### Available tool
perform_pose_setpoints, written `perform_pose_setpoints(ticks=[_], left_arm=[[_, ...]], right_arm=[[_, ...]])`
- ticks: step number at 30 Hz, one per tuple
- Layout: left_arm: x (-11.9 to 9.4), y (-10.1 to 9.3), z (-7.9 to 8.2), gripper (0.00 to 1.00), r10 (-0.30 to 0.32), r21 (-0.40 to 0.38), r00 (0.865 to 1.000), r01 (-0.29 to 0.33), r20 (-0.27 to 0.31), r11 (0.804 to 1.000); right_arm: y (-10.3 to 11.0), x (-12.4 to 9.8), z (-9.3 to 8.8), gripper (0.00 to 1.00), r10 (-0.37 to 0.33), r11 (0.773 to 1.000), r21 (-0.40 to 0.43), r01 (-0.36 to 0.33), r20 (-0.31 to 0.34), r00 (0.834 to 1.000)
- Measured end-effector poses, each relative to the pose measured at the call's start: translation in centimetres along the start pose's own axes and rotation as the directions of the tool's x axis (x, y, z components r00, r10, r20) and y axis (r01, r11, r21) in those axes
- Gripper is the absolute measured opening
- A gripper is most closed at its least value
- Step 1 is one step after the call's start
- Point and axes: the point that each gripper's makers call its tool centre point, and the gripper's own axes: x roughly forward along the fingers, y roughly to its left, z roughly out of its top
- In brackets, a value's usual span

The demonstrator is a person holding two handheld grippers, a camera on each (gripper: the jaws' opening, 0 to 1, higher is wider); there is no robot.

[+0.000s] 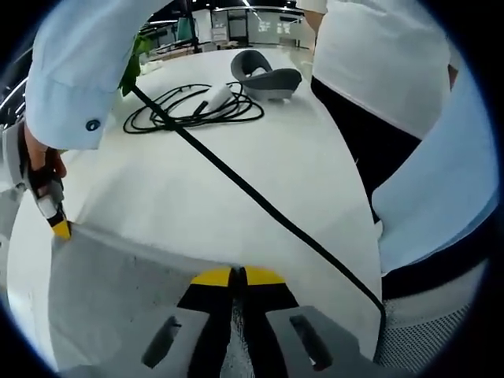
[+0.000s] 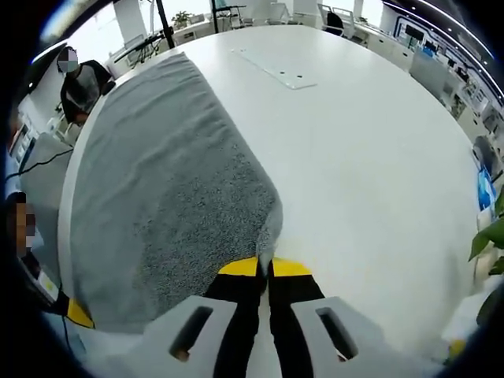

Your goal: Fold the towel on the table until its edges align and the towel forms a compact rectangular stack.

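The grey towel (image 2: 165, 181) lies spread on the white table (image 2: 354, 157), stretching away from the near edge. My right gripper (image 2: 264, 268) is shut on the towel's edge, its yellow-tipped jaws pinching the cloth. In the left gripper view the towel (image 1: 118, 307) covers the lower left, and my left gripper (image 1: 236, 277) is shut on its near edge. The other gripper (image 1: 60, 227), held by a hand, pinches the towel's corner at the far left. The left gripper's yellow tip (image 2: 79, 313) shows at the towel's lower left corner.
A black cable (image 1: 260, 201) runs diagonally across the table (image 1: 197, 173) to a coil of cables (image 1: 193, 109). A grey curved object (image 1: 266, 77) sits behind it. A person in a white shirt (image 1: 378, 63) stands at the table's right edge. A plant (image 2: 492, 236) stands at the right.
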Motion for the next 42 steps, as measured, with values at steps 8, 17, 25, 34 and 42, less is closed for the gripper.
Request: perform_pose_setpoints(ticks=[8,17,25,34,42], left_arm=[[-0.04,0.00,0.06,0.04,0.000,0.000,1.000,0.000,-0.001,1.000],[-0.05,0.03,0.04,0.04,0.003,-0.001,1.000,-0.003,-0.002,1.000],[0.01,0.11,0.08,0.04,0.004,0.000,1.000,-0.004,-0.002,1.000],[0.00,0.10,0.12,0.04,0.004,-0.001,1.000,-0.004,0.000,1.000],[-0.20,0.17,0.40,0.04,0.009,-0.011,1.000,-0.009,0.010,1.000]], right_arm=[[-0.33,0.22,0.01,0.01,0.002,1.000,0.002,-0.002,0.001,1.000],[-0.04,0.09,-0.11,0.01,0.004,1.000,0.000,-0.004,0.002,1.000],[-0.45,0.21,0.08,0.00,0.003,1.000,-0.002,-0.003,0.000,1.000],[-0.64,0.28,0.10,0.00,0.003,1.000,0.000,-0.003,0.001,1.000],[-0.30,-0.06,-0.23,0.00,-0.002,1.000,-0.007,0.002,-0.002,1.000]])
